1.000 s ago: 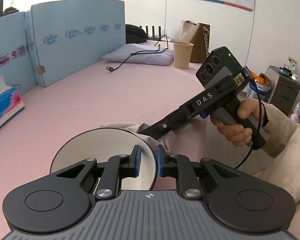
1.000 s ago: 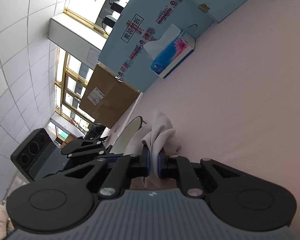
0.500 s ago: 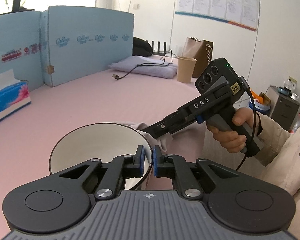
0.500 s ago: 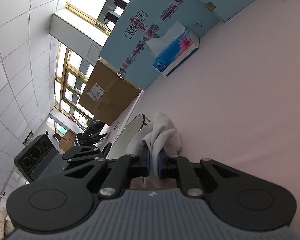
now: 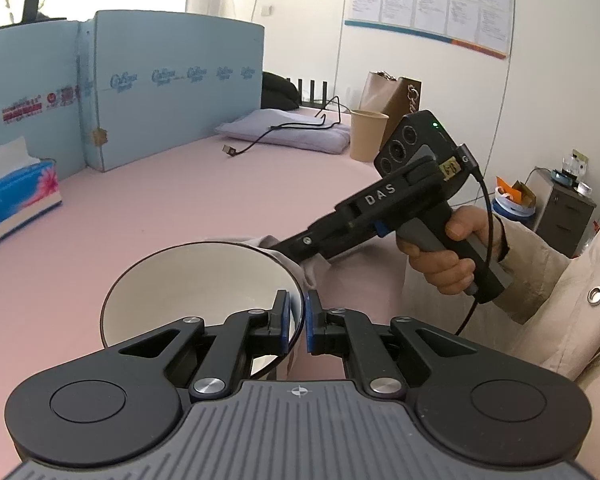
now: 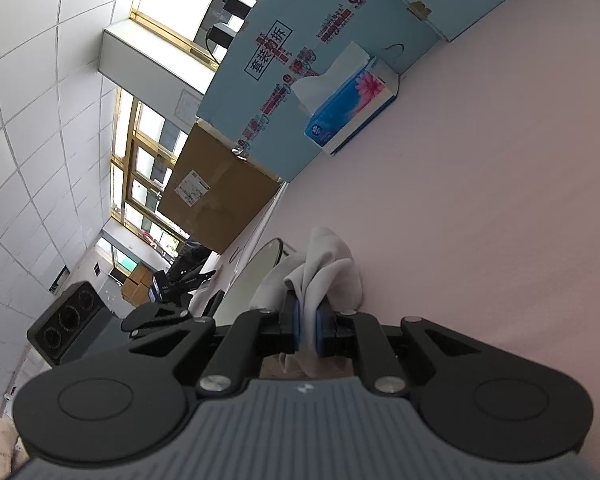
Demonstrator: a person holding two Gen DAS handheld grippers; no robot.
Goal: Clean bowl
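Jaws of my left gripper (image 5: pixel 296 322) stand nearly closed on the near wall of the bowl (image 5: pixel 204 280), one blue pad inside the rim and one outside, so the bowl is pinched at its 5 o'clock edge. Jaws of my right gripper (image 6: pixel 306 328) are clamped on a fold of the white cloth (image 6: pixel 324 276), which bunches up past the pads.

Left wrist view: the bowl, white inside with a dark rim, is tilted with its mouth toward the camera, over the pink table (image 5: pixel 140 208). The right gripper (image 5: pixel 300 258) reaches in from 3 o'clock, held by my right hand (image 5: pixel 444 256), and its tip with the cloth (image 5: pixel 284 254) meets the bowl's outer rim at about 2 o'clock. I cannot tell how much of the cloth lies against the outer wall, since the bowl hides it.

Right wrist view: the bowl (image 6: pixel 248 280) shows edge-on at 10 o'clock of the pads, touching the cloth. The left gripper (image 6: pixel 160 316) appears at 9 o'clock.

Background: a tissue box (image 5: pixel 16 192) at 9 o'clock, a blue foam board (image 5: pixel 172 84) behind it, a paper cup (image 5: pixel 366 134) and folded towel (image 5: pixel 284 136) with a cable (image 5: pixel 276 132) at 1 o'clock.
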